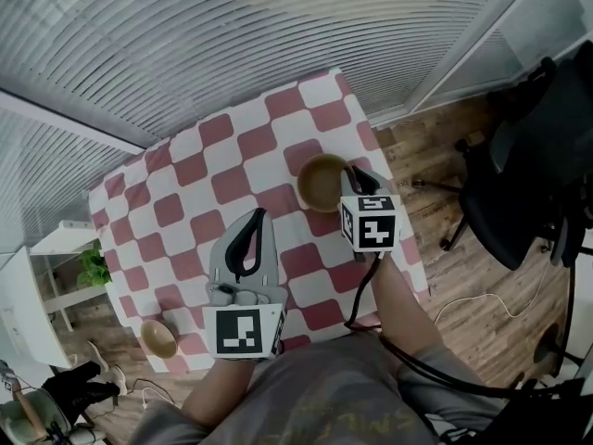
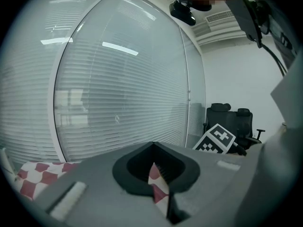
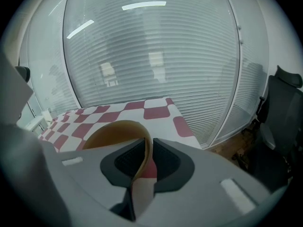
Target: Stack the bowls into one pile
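Nearest, at the bench's (image 1: 195, 170) near-left corner, sits the small tan bowl (image 1: 159, 338), untouched. Just beyond it the left gripper (image 1: 257, 217) hovers mid-bench, jaws together on nothing. Farther out, the right gripper (image 1: 355, 172) is clamped on the rim of the larger brown bowl (image 1: 321, 184) near the far-right edge; whether it's off the cloth, I can't tell. This looks like the carry step. Next, one bowl must cross the whole checkered cloth to the other, the smaller nesting inside the larger. The left gripper lies between the two bowls. An office chair (image 1: 519, 184) stands off right, with window blinds (image 1: 232, 35) beyond.
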`<state>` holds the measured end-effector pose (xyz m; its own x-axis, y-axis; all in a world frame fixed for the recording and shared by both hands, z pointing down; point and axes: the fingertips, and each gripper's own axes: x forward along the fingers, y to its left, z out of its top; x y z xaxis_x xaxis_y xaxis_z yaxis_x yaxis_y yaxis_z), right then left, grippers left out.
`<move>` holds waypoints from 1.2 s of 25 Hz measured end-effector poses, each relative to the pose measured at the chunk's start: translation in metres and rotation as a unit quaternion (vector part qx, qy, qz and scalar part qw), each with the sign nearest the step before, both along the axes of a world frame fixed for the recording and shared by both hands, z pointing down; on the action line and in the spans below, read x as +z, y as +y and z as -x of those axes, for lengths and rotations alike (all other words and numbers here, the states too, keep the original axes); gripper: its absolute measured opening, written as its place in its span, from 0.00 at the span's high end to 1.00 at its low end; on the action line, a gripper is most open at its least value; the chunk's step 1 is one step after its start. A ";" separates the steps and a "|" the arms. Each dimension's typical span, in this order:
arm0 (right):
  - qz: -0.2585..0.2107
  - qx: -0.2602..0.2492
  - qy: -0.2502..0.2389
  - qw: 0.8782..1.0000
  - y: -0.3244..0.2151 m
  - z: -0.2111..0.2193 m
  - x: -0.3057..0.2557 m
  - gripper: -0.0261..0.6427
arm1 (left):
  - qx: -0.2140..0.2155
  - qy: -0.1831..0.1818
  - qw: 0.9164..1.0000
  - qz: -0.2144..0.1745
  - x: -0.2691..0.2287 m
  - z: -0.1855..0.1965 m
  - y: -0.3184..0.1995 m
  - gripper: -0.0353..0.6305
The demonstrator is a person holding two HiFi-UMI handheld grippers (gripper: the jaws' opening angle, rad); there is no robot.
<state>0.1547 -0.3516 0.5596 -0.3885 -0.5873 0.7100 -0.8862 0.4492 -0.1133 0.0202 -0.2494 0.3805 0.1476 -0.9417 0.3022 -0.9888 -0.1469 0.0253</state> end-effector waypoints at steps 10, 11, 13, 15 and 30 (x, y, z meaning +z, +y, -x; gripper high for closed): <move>-0.001 0.005 -0.009 1.000 -0.002 0.001 -0.001 0.88 | -0.008 0.001 1.000 0.001 0.001 0.003 -0.003 0.95; 0.000 0.007 -0.016 1.000 -0.002 0.001 -0.003 0.88 | -0.008 0.000 1.000 0.001 0.001 0.003 -0.003 0.95; 0.002 0.009 -0.029 1.000 -0.003 0.003 -0.006 0.89 | -0.009 0.000 1.000 0.000 0.000 0.002 -0.002 0.95; 0.001 0.008 -0.037 0.999 -0.005 0.006 -0.010 0.89 | -0.012 0.000 1.000 -0.003 -0.003 0.004 -0.002 0.95; -0.042 -0.050 -0.073 0.995 -0.016 0.060 -0.076 0.89 | -0.086 -0.012 0.995 -0.046 -0.044 0.036 0.037 0.95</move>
<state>0.0948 -0.3679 0.4838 -0.5432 -0.5946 0.5927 -0.8132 0.5482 -0.1954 -0.0160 -0.2128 0.3363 -0.0252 -0.9762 0.2155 -0.9997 0.0249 -0.0042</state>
